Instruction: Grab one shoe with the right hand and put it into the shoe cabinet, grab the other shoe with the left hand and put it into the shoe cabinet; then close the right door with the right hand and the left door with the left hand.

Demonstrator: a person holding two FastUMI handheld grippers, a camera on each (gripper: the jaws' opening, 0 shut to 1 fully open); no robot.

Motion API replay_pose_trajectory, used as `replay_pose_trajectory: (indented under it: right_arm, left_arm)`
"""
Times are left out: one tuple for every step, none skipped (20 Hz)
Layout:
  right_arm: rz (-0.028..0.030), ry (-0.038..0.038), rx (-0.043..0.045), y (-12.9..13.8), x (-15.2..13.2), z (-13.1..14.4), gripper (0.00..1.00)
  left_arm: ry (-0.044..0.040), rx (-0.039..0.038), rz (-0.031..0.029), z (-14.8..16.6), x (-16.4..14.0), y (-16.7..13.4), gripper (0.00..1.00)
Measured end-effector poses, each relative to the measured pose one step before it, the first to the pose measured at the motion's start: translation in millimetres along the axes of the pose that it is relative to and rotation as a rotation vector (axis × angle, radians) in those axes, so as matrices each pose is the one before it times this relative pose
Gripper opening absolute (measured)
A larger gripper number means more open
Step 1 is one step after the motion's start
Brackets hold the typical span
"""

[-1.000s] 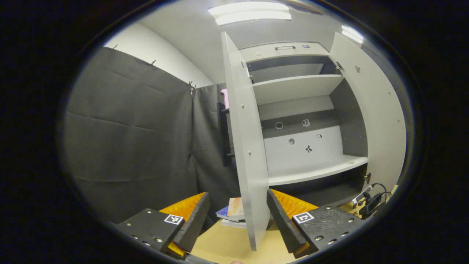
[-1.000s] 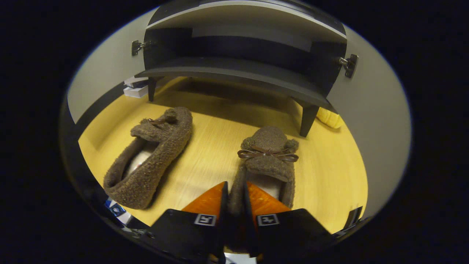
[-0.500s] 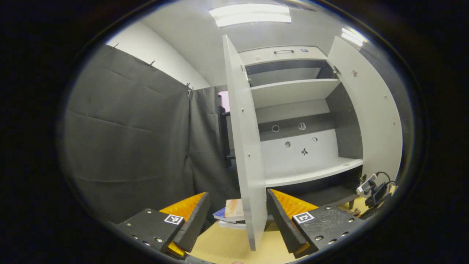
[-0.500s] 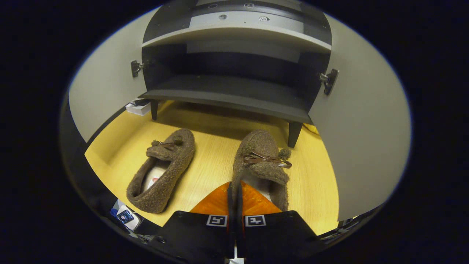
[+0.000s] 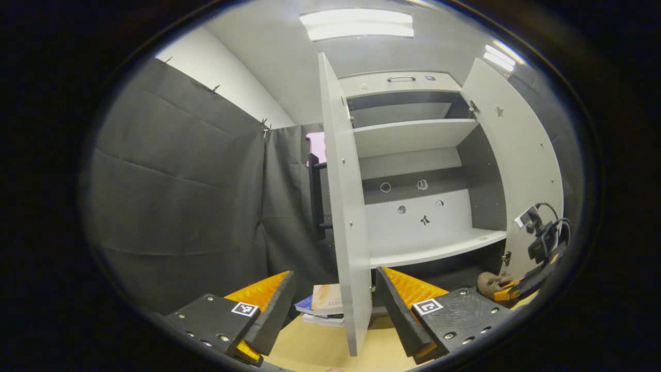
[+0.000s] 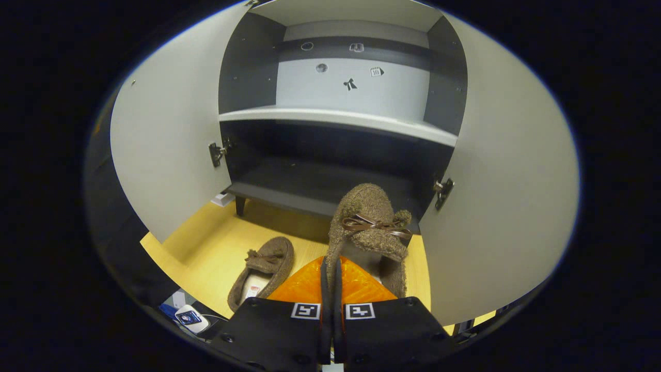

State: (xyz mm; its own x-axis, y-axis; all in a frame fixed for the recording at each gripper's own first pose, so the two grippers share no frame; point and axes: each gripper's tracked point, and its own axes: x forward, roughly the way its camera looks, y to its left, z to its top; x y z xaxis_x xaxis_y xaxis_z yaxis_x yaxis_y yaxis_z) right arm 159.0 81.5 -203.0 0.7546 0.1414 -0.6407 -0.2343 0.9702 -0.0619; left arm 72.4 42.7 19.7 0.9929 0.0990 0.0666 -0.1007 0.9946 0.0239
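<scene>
Lifted since before, right tool pinches shoe before open shelf; left tool wide.

Bright ceiling light panels, sharp focus, strong fisheye edge bending.

Black cloth walls, pale wood floor, ceiling light panel, stacked books on floor

No legible text or numbers anywhere.
</scene>
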Motion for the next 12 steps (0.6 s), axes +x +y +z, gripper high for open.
replay_pose_trajectory:
  right_arm:
    - [0.00537, -0.02360, 0.00114, 0.99, -5.37, 12.22, 0.04]
    - [0.00633, -0.02148, -0.00075, 0.33, -4.40, 12.67, 0.04]
    - [0.00554, -0.02207, -0.00091, 0.41, -4.18, 12.27, 0.04]
    - [0.00332, -0.02183, -0.00434, -0.91, -3.01, 13.03, 0.04]
    - [0.00234, -0.02348, -0.00369, -1.29, -1.93, 12.90, 0.04]
    - [0.00050, -0.02117, -0.00052, -1.46, -1.44, 13.81, 0.04]
    - [0.00115, -0.02094, -0.00048, -1.37, -1.22, 12.68, 0.04]
    - [0.00006, -0.02254, 0.00222, -2.13, 1.06, 13.70, 0.04]
    - [-0.00155, -0.02202, -0.00048, -1.95, 0.33, 13.11, 0.04]
    - [-0.00340, -0.01901, -0.00242, -3.00, 2.34, 13.38, 0.04]
    - [-0.00344, -0.01948, -0.00381, -2.00, 2.68, 11.02, 0.04]
    - [-0.00448, -0.01835, -0.00354, -2.85, 4.31, 11.48, 0.04]
  left_arm:
    - [0.00216, -0.00403, 0.00339, -1.55, -0.63, 1.13, 1.00]
    - [0.00216, -0.00424, 0.00341, -1.03, -0.65, 1.38, 0.99]
    - [0.00228, -0.00273, 0.00447, -1.55, 0.12, 1.37, 0.99]
    - [0.00188, -0.00136, 0.00482, -1.11, -0.31, 1.24, 1.00]
    - [0.00134, -0.00107, 0.00440, -1.90, -0.89, 1.61, 1.00]
    - [0.00348, -0.00045, 0.00444, -0.87, -0.35, 1.33, 1.00]
    - [0.00376, 0.00082, 0.00457, -2.41, -0.98, 1.41, 1.00]
    - [0.00124, 0.00119, 0.00521, -0.20, -0.15, 1.57, 1.00]
    - [0.00019, 0.00209, 0.00572, -0.87, -0.12, 2.00, 1.00]
    - [0.00066, 0.00280, 0.00715, 0.04, -0.23, 2.52, 1.00]
    - [0.00104, 0.00196, 0.00662, -0.85, 0.55, 2.97, 1.00]
    - [0.00186, 0.00139, 0.00668, 0.67, 0.20, 2.36, 1.00]
